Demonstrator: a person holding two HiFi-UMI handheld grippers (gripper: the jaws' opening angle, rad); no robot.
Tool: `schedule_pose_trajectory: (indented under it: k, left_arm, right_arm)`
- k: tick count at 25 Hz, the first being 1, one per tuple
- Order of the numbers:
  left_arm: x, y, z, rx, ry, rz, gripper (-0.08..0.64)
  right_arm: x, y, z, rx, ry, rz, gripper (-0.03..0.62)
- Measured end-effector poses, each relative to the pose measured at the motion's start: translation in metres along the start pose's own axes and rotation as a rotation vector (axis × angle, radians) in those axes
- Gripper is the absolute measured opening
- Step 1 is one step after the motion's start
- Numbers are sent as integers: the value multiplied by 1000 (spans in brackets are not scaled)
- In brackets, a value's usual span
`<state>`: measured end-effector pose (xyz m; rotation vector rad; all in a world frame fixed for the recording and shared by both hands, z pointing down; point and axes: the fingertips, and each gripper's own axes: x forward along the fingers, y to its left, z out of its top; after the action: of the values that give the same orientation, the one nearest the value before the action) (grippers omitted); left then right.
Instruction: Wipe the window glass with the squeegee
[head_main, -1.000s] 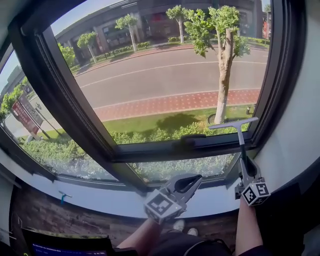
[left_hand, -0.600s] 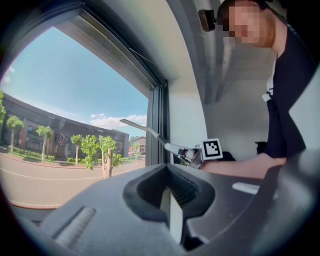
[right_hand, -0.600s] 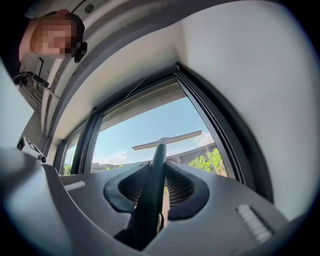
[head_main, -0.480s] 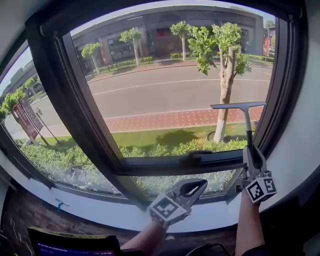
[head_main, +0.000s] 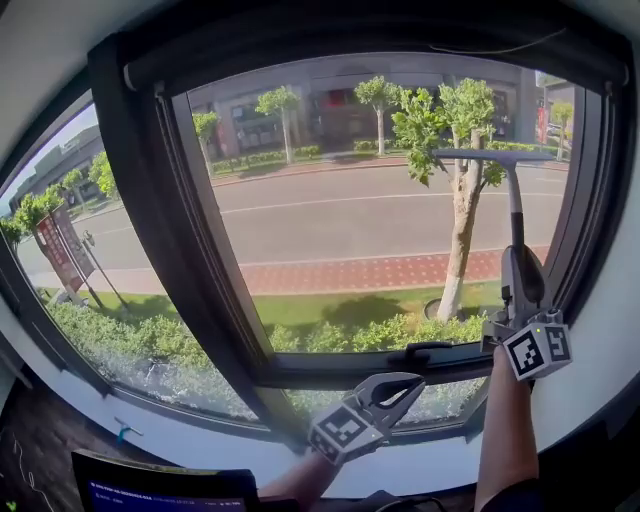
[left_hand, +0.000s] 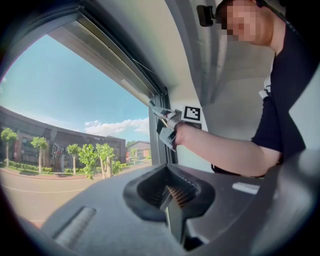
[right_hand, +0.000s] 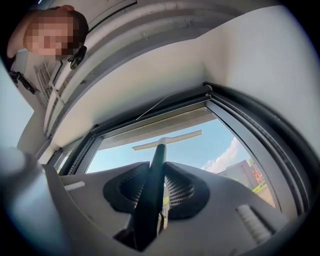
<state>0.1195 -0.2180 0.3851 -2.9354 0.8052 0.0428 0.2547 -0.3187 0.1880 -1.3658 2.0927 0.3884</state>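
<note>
Side pane: the pane (head_main: 90, 250) at the far left looks out on hedges and a sign; neither of your tools is near it.
Frame post: the dark upright (head_main: 195, 240) splits that pane from the one you are working on, and marks the left limit of any stroke.
Left gripper: you hold the left gripper (head_main: 400, 386) low by the bottom rail (head_main: 330, 366). Its jaws are pressed together with nothing between them. It looks parked there to stay below the wiping path.
Window glass: the big window glass (head_main: 340, 215) shows the road and trees; no streaks or water can be made out on it.
Squeegee: the squeegee (head_main: 514, 210) stands upright at the pane's right side, its blade (head_main: 495, 155) lying level near the top of the glass. That placement suits the start of a downward pull. Whether the rubber touches the glass cannot be told.
Right gripper: your right gripper (head_main: 518, 285) has its jaws clamped on the squeegee's handle, low down, so the shaft gives you reach to the top.
Stage: judged early, with the full height of the pane below the blade yet to be covered.
</note>
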Motion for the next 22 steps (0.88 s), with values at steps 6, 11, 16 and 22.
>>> schedule_pose_trajectory:
  k: [6,11,16,22]
  left_arm:
    - [-17,20,17,45,-15,13,3]
    - [-29,23,25,67,-24,24,3]
    - [-39,23,28,78,-23,26,2]
    - [-47,29,36,74,-33,44,3]
  right_arm:
    - [49,23,31,-30,-79,34,99]
    - [78,25,45,-18,-101,37,99]
    - [104,29,56,-25,-120,32,98]
    - [125,24,75,-23,-145,40,98]
